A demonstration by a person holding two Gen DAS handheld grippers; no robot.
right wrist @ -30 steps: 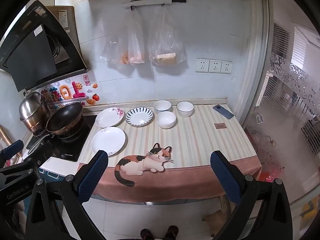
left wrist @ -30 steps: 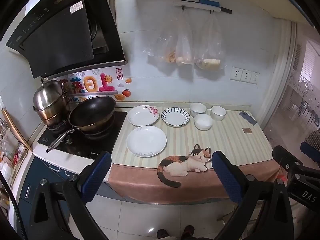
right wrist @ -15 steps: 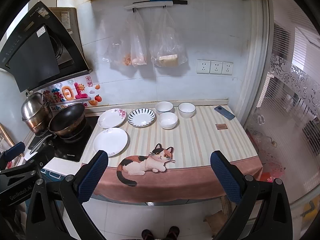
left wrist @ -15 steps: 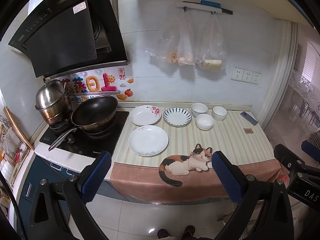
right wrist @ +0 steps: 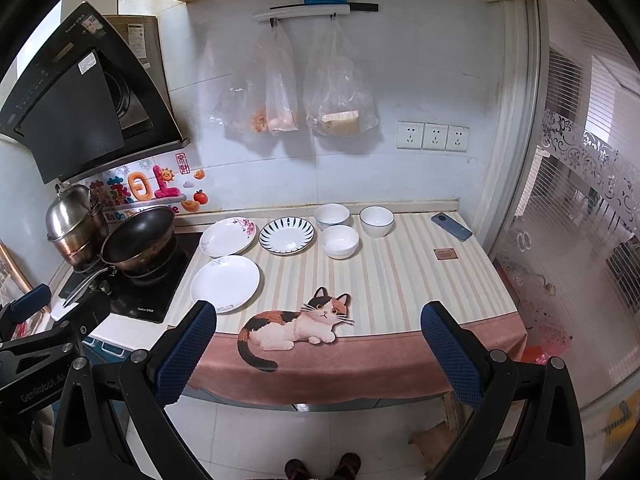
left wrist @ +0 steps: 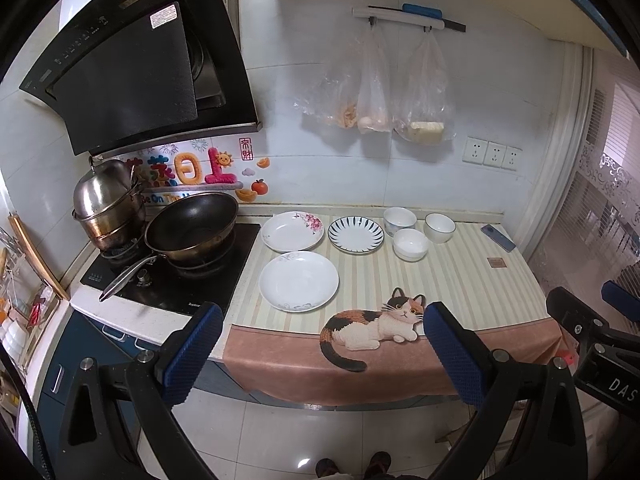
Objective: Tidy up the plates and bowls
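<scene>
Your left gripper (left wrist: 318,354) and right gripper (right wrist: 318,354) both gape wide, holding nothing, low in frame. Three plates (left wrist: 298,281) sit mid-frame on the striped counter (left wrist: 452,276), three bowls (left wrist: 410,243) just right of them.

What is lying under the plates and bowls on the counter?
A striped cloth with a cat picture lies under three plates and three bowls; its pink edge hangs over the front. The counter surface beneath is covered.
</scene>
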